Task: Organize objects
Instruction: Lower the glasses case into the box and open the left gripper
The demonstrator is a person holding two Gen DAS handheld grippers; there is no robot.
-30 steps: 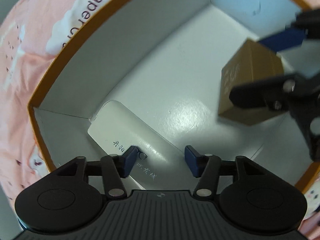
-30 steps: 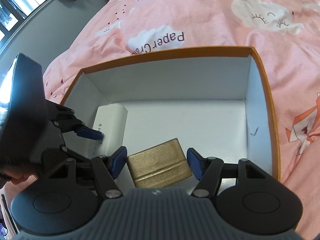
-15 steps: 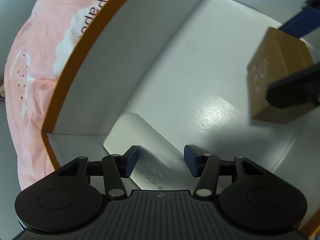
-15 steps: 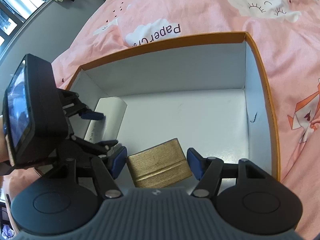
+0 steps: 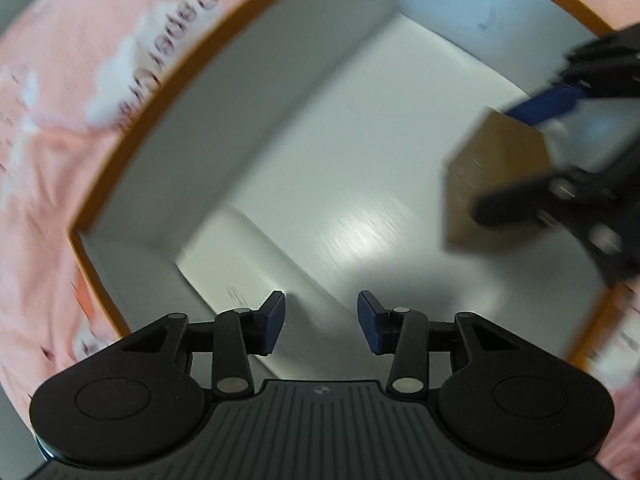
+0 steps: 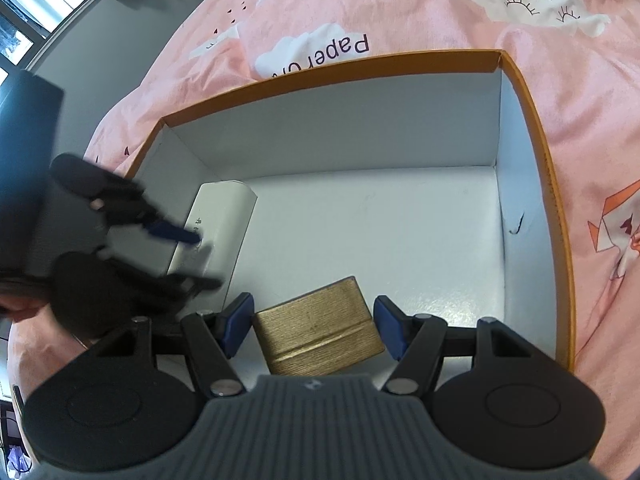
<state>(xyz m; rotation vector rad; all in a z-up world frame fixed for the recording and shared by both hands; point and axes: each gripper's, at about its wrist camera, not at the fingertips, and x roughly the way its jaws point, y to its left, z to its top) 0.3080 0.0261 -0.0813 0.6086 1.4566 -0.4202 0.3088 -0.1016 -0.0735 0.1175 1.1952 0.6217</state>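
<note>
The open orange-edged box sits on the pink bed. Inside it the white box lies lengthwise along the left wall, directly under the left gripper, whose empty jaws have just been closing. The right gripper clamps the gold box at the near wall.

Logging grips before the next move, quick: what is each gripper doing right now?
Left gripper: open, jaws have just been closing, over the white box, not gripping.
Right gripper: around the gold box; contact unclear.
</note>
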